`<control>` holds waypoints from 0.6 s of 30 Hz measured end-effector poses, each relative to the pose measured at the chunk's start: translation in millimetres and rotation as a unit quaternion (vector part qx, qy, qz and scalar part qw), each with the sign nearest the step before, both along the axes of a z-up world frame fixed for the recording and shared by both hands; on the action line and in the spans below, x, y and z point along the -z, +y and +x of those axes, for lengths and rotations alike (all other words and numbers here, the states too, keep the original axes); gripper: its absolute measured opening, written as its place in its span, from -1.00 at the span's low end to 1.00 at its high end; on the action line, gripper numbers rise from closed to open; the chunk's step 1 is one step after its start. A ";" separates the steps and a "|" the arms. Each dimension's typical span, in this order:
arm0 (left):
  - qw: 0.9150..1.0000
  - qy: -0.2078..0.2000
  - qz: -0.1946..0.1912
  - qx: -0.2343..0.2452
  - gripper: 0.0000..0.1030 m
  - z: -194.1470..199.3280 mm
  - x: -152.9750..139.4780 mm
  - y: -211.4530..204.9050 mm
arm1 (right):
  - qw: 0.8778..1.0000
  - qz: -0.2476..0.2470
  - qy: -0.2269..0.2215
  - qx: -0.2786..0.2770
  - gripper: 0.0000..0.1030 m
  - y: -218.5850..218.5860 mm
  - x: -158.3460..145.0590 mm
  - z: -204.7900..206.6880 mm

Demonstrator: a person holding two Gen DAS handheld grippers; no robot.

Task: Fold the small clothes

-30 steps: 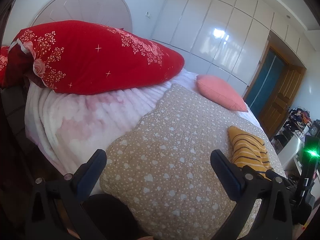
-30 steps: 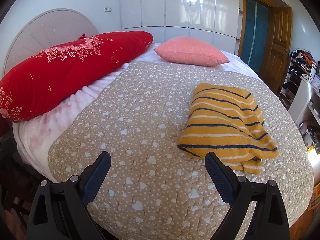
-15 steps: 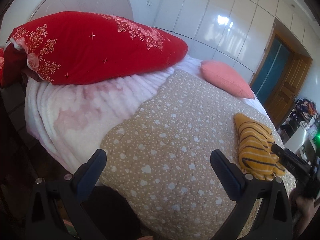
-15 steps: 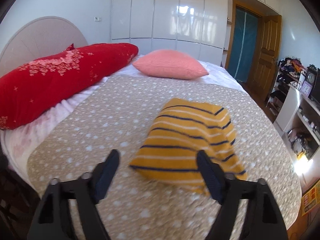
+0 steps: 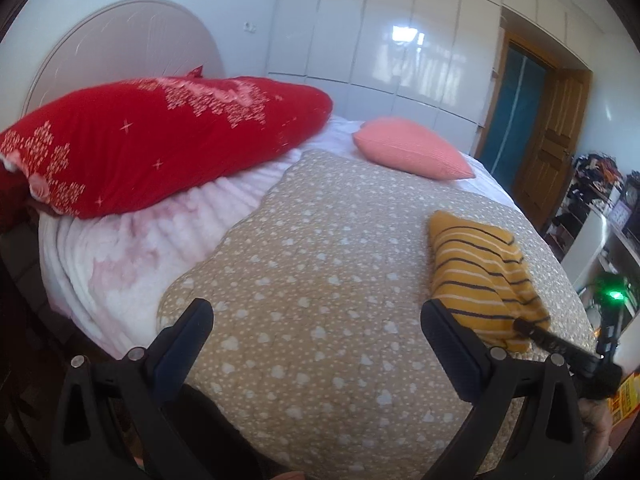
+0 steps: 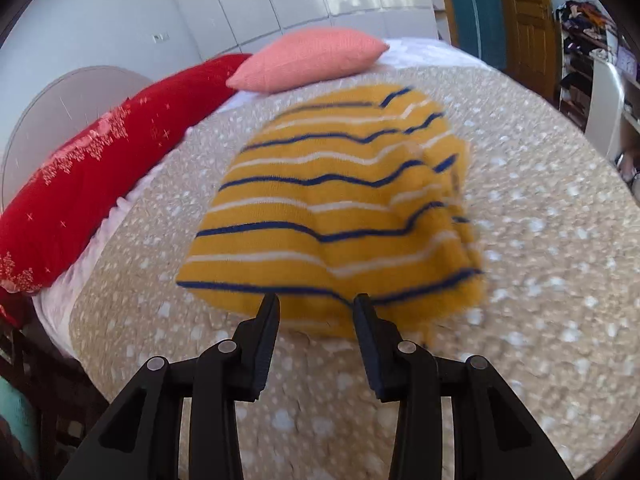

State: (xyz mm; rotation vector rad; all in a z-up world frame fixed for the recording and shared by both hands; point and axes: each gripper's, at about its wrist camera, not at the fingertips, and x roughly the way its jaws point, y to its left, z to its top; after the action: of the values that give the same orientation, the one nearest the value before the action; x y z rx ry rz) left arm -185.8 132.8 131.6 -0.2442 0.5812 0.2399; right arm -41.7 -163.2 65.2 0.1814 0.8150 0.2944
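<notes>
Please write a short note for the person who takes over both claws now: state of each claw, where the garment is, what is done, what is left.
Left claw: open, holds nothing, over the beige quilt.
Right claw: jaws closing at the near edge of the yellow striped garment; a firm grip does not show.
Garment: lies bunched on the quilt, on its right part in the left view, below the pink cushion.
Done: approach only.
Left: grip, spread, fold.

Both wrist views look down across the bed [image 5: 320, 280]; the right sits nearer, sharing the striped garment [image 6: 340, 208].
</notes>
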 end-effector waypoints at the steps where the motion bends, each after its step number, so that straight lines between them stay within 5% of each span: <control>1: 1.000 -0.002 0.003 0.005 1.00 1.1 -1.6 -5.8 | 1.000 0.009 -0.020 0.009 -0.07 -7.8 -12.1 -4.0; 6: 0.999 -0.018 0.010 0.026 1.00 3.8 -12.4 -32.3 | 0.998 0.033 -0.048 0.032 0.13 -24.5 -28.5 12.2; 11: 0.997 -0.066 0.044 0.026 1.00 -12.3 -35.9 -49.8 | 0.997 0.027 0.073 0.026 0.21 -29.4 33.3 38.8; 15: 0.991 -0.118 0.070 0.005 1.00 -26.0 -59.0 -56.2 | 0.998 0.040 0.046 0.020 0.21 -47.6 18.2 0.5; 18: 0.987 -0.144 0.063 0.027 1.00 -23.7 -77.2 -61.1 | 1.000 -0.009 -0.008 0.014 0.25 -65.1 -18.3 -36.6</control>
State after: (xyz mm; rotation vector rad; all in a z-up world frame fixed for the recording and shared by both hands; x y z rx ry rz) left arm -209.5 71.8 208.8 -0.1373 0.2849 0.1837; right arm -78.3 -228.3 83.5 0.1736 0.7978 0.2613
